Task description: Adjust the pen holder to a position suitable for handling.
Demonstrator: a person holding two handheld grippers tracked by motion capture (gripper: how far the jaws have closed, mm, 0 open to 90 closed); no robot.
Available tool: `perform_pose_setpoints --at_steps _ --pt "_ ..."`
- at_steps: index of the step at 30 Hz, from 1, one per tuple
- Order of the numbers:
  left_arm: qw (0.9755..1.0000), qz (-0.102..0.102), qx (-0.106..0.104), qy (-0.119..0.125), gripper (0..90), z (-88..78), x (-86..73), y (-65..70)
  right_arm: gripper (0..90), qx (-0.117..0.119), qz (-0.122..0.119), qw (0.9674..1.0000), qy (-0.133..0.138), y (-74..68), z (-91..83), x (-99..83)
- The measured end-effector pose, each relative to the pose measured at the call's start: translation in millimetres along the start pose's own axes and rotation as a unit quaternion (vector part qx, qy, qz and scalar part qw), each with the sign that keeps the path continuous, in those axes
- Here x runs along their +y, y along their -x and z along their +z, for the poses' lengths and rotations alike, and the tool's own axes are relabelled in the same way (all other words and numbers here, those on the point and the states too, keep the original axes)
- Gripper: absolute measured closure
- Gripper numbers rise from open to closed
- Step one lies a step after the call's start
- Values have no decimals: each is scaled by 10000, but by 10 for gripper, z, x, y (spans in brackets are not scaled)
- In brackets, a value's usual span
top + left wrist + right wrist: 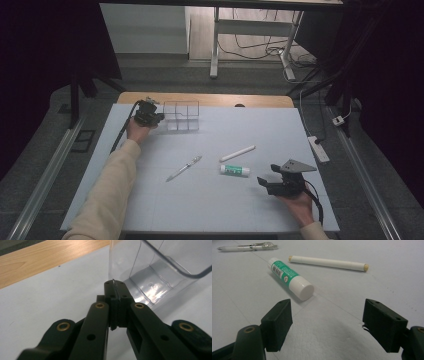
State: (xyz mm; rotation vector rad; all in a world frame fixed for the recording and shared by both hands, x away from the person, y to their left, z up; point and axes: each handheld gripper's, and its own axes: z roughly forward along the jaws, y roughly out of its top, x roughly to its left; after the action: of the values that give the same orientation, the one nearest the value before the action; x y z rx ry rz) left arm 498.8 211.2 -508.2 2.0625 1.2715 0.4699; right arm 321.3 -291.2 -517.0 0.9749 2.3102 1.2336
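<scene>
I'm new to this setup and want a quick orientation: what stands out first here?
The left gripper, at the far left of the white table, is shut on the wall of a clear divided box. The right gripper waits open near a green-and-white glue stick, a white marker and a pen.

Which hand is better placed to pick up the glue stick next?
Right. The right tool stands open on the mat, pointed at the glue stick just ahead of it. The left tool is shut on the clear organizer's wall at the far side of the table.
</scene>
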Motion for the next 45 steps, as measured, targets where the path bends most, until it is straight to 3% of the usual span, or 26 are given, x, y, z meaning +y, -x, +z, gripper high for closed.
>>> perform_pose_setpoints --at_steps 22,45 --pt "9997 47 -238 49 886 148 139 271 230 11 -6 10000 -15 2 -3 -10" --pt "9994 116 -327 45 885 260 261 458 230 11 7 10000 -25 3 -3 -19"
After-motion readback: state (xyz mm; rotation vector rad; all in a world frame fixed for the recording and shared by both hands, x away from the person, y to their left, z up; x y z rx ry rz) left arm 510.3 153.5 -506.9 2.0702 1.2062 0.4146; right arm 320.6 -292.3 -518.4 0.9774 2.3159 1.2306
